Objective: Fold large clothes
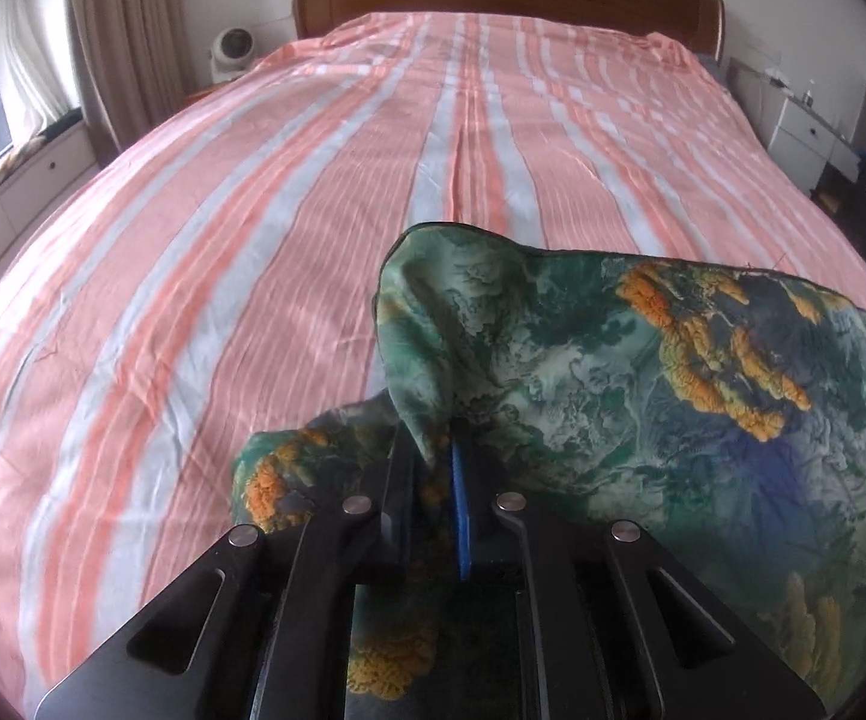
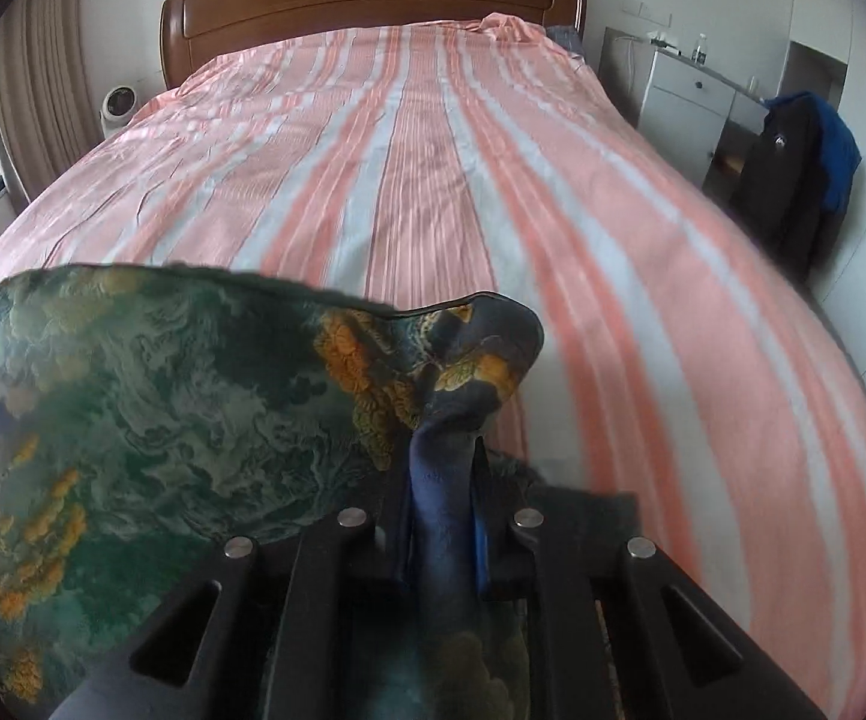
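The printed garment (image 1: 643,372), a green, blue and orange cloth, is hanging bunched between the two grippers over the near end of the bed (image 1: 252,240), with its piped top edge running across from one grip to the other. It is looking thin, soft and light, draping and billowing freely rather than keeping any shape, and the sheen on it is suggesting a fairly slippery weave, so a shallow pinch is likely to be creeping out under its own sway. The sensible places to be taking hold are the hemmed edge and the corners, where the piping is giving the pads something to bite on.

In the left wrist view the left gripper (image 1: 439,450) is sitting at the cloth's left end, its jaws nearly closed on a gathered fold, a blue pad showing just beside the pinched fabric. In the right wrist view the right gripper (image 2: 442,468) is holding the opposite end, its jaws drawn in tight around a bluish twist of cloth that is rising up between them and flopping over. The bulk of the garment is spreading sideways from each grip toward the other.

The striped pink and pale sheet (image 2: 433,180) is lying smooth beyond, reaching to the wooden headboard (image 2: 372,6).
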Tool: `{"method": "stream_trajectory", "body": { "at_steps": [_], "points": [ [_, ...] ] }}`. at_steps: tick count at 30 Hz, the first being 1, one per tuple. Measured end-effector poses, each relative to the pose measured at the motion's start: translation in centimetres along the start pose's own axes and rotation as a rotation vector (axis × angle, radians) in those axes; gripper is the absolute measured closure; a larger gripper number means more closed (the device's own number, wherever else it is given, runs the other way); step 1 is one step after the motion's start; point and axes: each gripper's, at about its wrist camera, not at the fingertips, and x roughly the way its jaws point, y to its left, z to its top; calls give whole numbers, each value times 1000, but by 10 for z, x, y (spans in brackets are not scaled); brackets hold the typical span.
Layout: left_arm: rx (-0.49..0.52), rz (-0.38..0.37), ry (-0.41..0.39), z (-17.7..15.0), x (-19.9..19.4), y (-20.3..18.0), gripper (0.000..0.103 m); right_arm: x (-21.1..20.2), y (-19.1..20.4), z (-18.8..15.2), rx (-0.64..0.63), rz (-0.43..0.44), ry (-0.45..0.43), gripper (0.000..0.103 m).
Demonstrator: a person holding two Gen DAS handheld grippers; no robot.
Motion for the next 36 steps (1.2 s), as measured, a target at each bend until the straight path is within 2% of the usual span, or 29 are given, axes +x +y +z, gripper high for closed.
{"method": "stream_trajectory", "body": {
  "at_steps": [2, 3, 4, 5, 6, 7, 9, 13, 18, 22, 25, 31, 34, 36],
  "points": [
    [1, 3, 0, 2, -5, 0, 84, -1, -4, 3, 14, 9, -8, 81],
    [-4, 1, -6, 4, -10, 1, 74, -4, -10, 5, 26, 18, -4, 78],
    [-10, -13, -15, 6, -18, 3, 66, -9, -12, 9, 37, 26, -3, 66],
    [-15, -24, -28, 7, -26, 5, 47, -18, -17, 13, 51, 35, -14, 56],
    [-17, -28, -50, 5, -40, 6, 33, -34, -21, 14, 64, 48, -34, 36],
    [-11, -27, -77, 4, -53, 6, 28, -50, -26, 15, 78, 64, -63, 25],
    [9, -34, -117, 2, -77, 4, 19, -78, -26, 15, 91, 69, -108, 24],
    [71, -73, -111, -8, -110, -16, 15, -121, -17, -1, 63, 102, -121, 21],
    [177, -124, -73, -29, -129, -60, 13, -167, 1, -53, 39, 167, -124, 20],
    [275, -144, -44, -38, -127, -102, 12, -187, 10, -100, 48, 217, -116, 20],
    [328, -116, -36, -22, -113, -136, 12, -200, 16, -135, 42, 234, -117, 20],
    [207, -127, -53, 34, -79, -171, 12, -218, 36, -188, 56, 318, -100, 20],
    [237, -88, 3, 30, -51, -186, 11, -224, 46, -211, 44, 368, -89, 20],
    [277, -95, 53, 8, -41, -192, 13, -226, 51, -223, 29, 373, -88, 20]
  ]
}}
